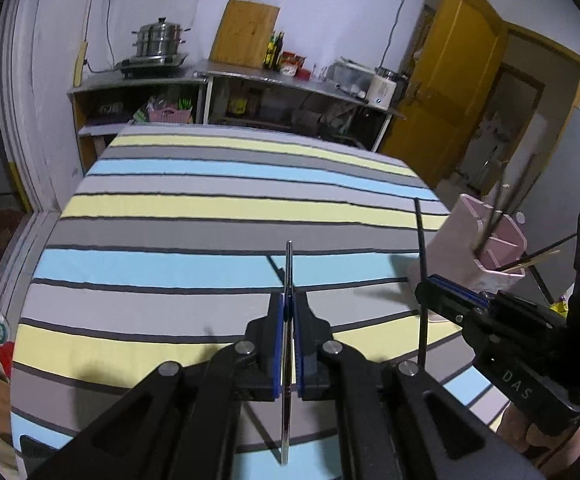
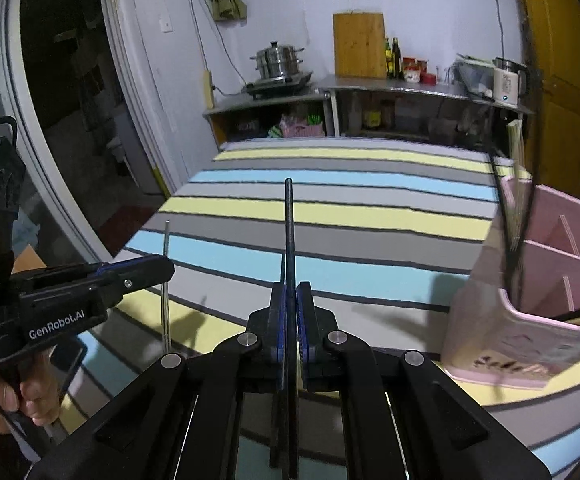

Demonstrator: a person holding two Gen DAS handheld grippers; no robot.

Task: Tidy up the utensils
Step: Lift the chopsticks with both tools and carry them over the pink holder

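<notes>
the metal chopstick (image 1: 288,280) is clamped between the fingers of the left gripper (image 1: 288,312), held clear of the striped cloth and standing nearly upright across the pads. the black chopstick (image 2: 288,232) is clamped the same way in the right gripper (image 2: 288,312). both sets of fingers are closed narrow on their stick, with no gap visible at the blue pads (image 2: 279,320).

handling, as a judgement: each stick is thin, stiff and light. the metal one looks polished and is likely to slip or pivot in the pads if you swing it fast. the black one appears less slick. you hold each stick partway along its length, with a long end below the fingers; that end will lead into the holder.

the pink utensil holder (image 2: 490,320) stands near the right edge of the tabletop (image 1: 209,208), just beside the right gripper. its dividers form several compartments, and the rear one already holds chopsticks (image 2: 514,184). which compartment suits each stick cannot be told.

suggested next move: carry each stick over the holder, keep it near vertical, lower the bottom end past the rim, then release. avoid striking the dividers; the holder looks light and could tip.

beyond the far edge of the tabletop, a shelf unit carries a steel steamer pot (image 1: 159,38) and a cutting board (image 1: 245,32).
</notes>
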